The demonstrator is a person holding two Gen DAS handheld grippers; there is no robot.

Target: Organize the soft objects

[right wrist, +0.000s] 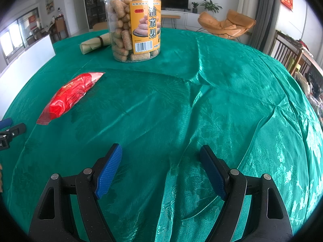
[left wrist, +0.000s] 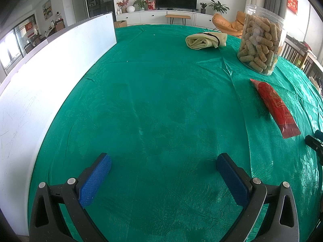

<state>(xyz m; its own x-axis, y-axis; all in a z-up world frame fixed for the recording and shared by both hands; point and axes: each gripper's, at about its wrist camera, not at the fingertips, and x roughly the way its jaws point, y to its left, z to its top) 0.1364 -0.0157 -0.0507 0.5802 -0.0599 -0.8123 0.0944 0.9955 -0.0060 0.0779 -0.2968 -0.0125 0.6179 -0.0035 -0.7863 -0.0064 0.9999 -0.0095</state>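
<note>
1. Left gripper (left wrist: 164,162): one. Blue-padded fingers spread wide, nothing between them, poised over bare cloth.
2. Right gripper (right wrist: 160,153): one. Fingers likewise spread apart and empty, over wrinkled cloth.
3. Green tablecloth (left wrist: 161,100): one, patterned and creased, covering the whole table.
4. Red snack packet (left wrist: 274,107): one, sealed, lying flat on the cloth. It sits ahead and to the right of the left gripper, ahead and to the left of the right gripper, touching neither.
5. Folded yellow cloth bundle (left wrist: 205,40): one, pale, bound by a dark band, lying at the far side of the table, near the jar.
6. Clear plastic jar (right wrist: 134,23): one, upright, lidded, filled with tan cylindrical snacks, orange label facing the right wrist view.
7. White board (left wrist: 40,80): one, standing on edge along the table's left side.
</note>
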